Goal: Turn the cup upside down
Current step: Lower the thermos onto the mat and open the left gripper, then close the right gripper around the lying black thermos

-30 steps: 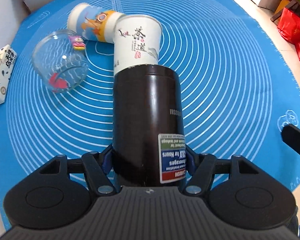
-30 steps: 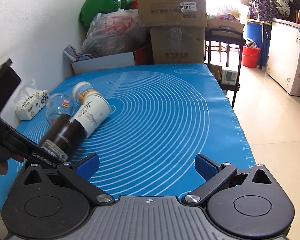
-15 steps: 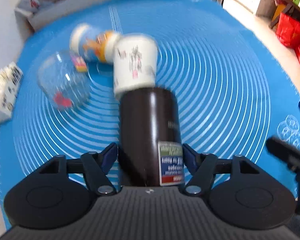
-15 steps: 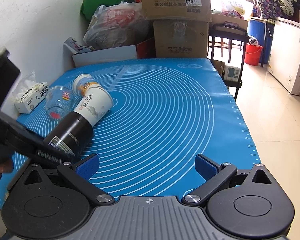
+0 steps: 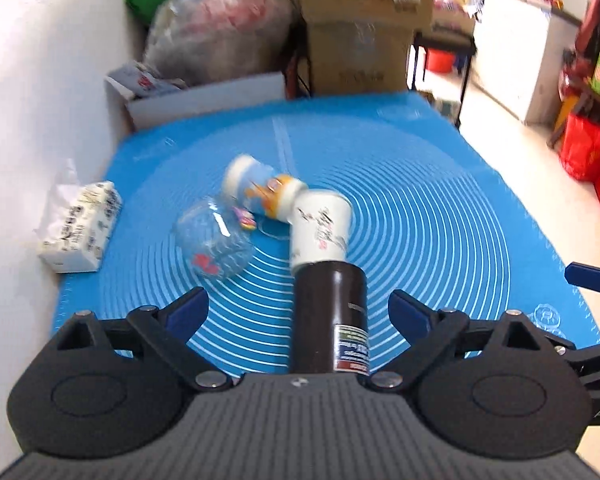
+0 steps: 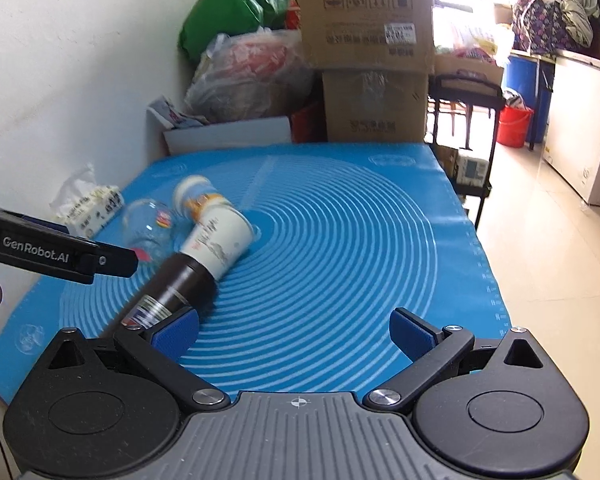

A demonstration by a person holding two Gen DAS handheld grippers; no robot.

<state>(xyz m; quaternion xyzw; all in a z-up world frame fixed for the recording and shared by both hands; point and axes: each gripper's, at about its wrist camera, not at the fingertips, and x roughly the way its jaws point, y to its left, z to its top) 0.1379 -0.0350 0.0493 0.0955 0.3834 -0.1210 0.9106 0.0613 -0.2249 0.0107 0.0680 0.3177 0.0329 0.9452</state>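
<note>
Dark cup's (image 5: pixel 329 312) base behind hand-held gripper

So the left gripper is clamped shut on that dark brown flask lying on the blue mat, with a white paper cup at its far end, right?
Not quite. In the left wrist view the left gripper is open: its blue fingers stand apart from the dark brown flask. The rest holds: the flask lies on the blue mat, white paper cup at its far end.

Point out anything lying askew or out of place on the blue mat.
Four drinking vessels lie toppled: the dark brown flask on its side between the open left gripper, its end against the white paper cup; the cartoon-print cup and clear glass also lie sideways. No spill shows.
</note>
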